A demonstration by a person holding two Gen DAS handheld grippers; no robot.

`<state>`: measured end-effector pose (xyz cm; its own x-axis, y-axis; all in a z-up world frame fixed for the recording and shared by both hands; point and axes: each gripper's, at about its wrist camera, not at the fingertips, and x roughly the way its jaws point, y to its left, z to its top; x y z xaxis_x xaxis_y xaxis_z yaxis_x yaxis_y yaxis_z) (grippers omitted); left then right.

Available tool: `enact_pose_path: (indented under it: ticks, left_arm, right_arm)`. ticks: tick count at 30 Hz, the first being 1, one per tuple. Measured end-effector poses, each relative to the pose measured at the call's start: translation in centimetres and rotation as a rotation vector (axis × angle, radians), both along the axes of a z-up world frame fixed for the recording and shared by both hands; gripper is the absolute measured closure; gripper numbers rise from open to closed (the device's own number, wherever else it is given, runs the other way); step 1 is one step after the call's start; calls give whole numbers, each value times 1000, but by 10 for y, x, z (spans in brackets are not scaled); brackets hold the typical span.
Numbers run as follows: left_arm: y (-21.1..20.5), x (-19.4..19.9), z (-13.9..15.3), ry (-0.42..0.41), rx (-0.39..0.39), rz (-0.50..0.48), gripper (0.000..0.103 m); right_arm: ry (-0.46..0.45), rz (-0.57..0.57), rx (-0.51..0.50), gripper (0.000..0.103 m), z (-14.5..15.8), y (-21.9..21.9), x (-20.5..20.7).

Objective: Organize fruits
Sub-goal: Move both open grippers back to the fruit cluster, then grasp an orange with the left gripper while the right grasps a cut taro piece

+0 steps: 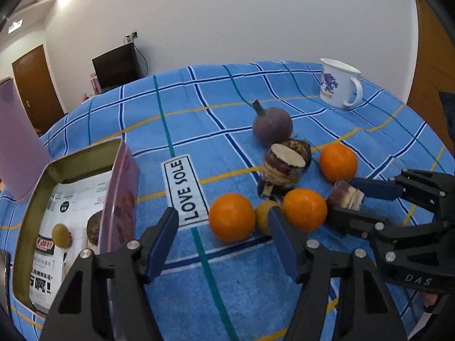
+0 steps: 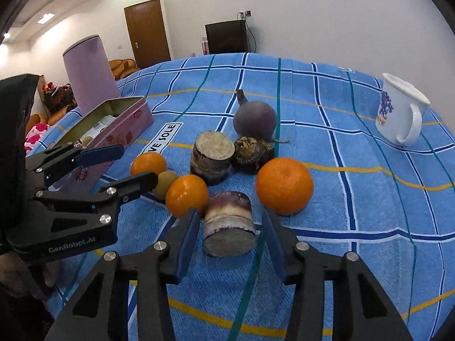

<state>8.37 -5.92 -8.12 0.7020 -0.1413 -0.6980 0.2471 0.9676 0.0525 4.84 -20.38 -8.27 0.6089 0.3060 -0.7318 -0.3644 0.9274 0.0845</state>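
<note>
- Left claw hovering spread apart over oranges.
- Right claw gaping around sugarcane chunk, not clamping.
- Lying on blue checked bench cloth; pink tin leftward, white wall behind.

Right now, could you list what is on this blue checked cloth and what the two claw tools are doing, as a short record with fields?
surface: blue checked cloth
container: open pink metal tin, at the left
fruit: three round oranges; small yellow-green fruit between two of them
other produce: round purple bulb with stem; cut purple-skinned stalk pieces
cup: white enamel mug with blue print
left gripper: open, fingers either side of an orange
right gripper: open, straddling the nearest stalk piece
</note>
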Motion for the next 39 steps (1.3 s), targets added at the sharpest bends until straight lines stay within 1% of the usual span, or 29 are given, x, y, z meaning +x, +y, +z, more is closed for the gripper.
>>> enact_pose_path:
  ticks: [1,3,4,6,7,9,12,14,16,17,18,19,22,27,34,39]
  left_arm:
    - [0,1,1,0,0,5,37]
    - [2,1,1,8,-17,2,49]
    - [4,0,2,15,-30,-3,57]
    - [6,-2,-1,15,-24,6,57]
    - [8,-2,-2,18,-30,11,55]
    - [10,1,-3,28,-41,20,55]
    - [2,4,-4,28,-4,11,55]
    - [-1,11,-6,37,11,19,57]
    - [-1,17,-11,76,8,21,59]
    - [-1,19,-13,91,6,17,62]
    - [-2,20,-14,100,3,10,64]
    - [-2,19,-14,97,6,9,64]
    - [-3,18,-13,89,0,-1,65]
    - [5,11,-6,55,-48,-3,65]
    - [12,4,1,12,-84,8,65]
    - [14,-4,8,-47,-85,20,65]
  right_arm:
    - [8,1,-3,56,-1,0,2]
    - [33,4,-10,60,-5,1,5]
    - [41,6,-10,62,-5,1,6]
    - [43,7,-12,62,-6,1,6]
    - [42,9,-18,62,-6,3,6]
    - [39,15,-34,62,-6,5,5]
    - [40,14,-37,62,-6,5,5]
    - [52,14,-28,62,-7,4,7]
    - [54,14,-21,62,-7,3,7]
    - [55,14,-21,62,-7,4,8]
    - [54,14,-21,62,-7,4,8]
    - [51,14,-22,64,-7,4,8]
    - [33,8,-21,64,-5,3,6]
    - [9,4,-3,64,-1,-1,2]
    - [-37,-5,-1,64,5,-1,-3]
    - [-72,-8,9,64,9,-2,-7]
